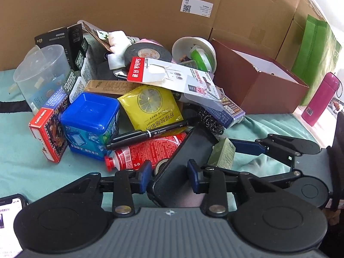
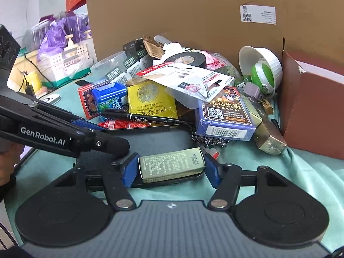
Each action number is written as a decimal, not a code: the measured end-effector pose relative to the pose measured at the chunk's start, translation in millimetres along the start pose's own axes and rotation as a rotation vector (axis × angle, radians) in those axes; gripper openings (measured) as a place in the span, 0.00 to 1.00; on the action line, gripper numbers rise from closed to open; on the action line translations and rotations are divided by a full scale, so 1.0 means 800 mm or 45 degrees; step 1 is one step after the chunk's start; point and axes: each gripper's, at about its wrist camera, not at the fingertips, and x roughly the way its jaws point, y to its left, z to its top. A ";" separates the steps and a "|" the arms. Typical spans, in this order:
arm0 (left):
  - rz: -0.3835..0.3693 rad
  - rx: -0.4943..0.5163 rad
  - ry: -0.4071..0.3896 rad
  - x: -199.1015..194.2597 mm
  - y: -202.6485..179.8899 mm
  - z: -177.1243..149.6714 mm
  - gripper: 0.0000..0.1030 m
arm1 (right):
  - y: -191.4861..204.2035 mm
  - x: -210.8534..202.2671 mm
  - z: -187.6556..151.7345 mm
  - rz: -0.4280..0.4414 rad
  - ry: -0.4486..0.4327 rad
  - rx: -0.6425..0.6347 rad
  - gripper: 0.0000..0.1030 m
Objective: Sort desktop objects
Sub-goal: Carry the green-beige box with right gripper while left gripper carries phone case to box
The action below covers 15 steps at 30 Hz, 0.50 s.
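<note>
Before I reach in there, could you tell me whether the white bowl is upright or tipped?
Tipped: the white bowl lies on its side, its opening facing the camera, a green-and-white round object spilling from it.

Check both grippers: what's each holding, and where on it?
Left gripper clamps the black flat case across its width, near its near end. Right gripper pinches the olive box by its two short ends; the box rests on that case.
</note>
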 end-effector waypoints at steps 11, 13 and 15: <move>-0.068 0.003 -0.009 -0.018 -0.010 0.000 0.21 | 0.001 -0.017 -0.004 -0.031 -0.024 0.036 0.61; -0.065 0.013 -0.011 -0.016 -0.015 -0.001 0.21 | 0.002 -0.018 -0.005 -0.032 -0.023 0.036 0.61; -0.066 0.023 -0.023 -0.019 -0.019 0.000 0.12 | 0.005 -0.020 -0.005 -0.020 -0.019 0.033 0.61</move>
